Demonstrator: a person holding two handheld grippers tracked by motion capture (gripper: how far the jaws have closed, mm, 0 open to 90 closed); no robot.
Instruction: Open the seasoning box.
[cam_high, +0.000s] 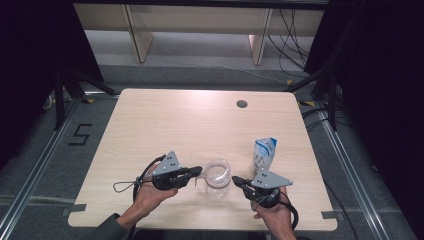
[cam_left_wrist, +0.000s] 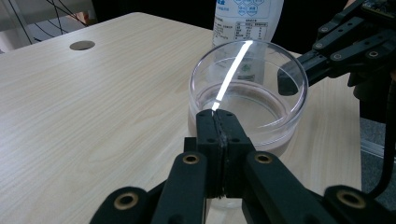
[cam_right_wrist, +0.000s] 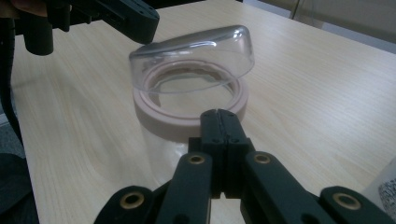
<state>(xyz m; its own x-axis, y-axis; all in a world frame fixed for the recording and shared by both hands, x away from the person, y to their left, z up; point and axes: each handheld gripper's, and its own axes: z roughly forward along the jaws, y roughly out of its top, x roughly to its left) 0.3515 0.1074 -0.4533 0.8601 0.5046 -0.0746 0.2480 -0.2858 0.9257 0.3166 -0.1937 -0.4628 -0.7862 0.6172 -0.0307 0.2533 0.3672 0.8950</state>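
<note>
A clear jar with a pale pink collar stands near the table's front edge. Its clear domed lid is tilted, raised on the side where my left gripper is. That gripper is shut on the lid's near rim. My right gripper is on the jar's other side, shut with nothing between its fingers. Its tips sit just short of the pink collar. In the left gripper view the right gripper shows through the lid's far wall.
A white and blue pouch stands upright just behind my right gripper, also seen as the pouch behind the jar. The wooden table has a round cable hole at the back right. Floor rails run along both sides.
</note>
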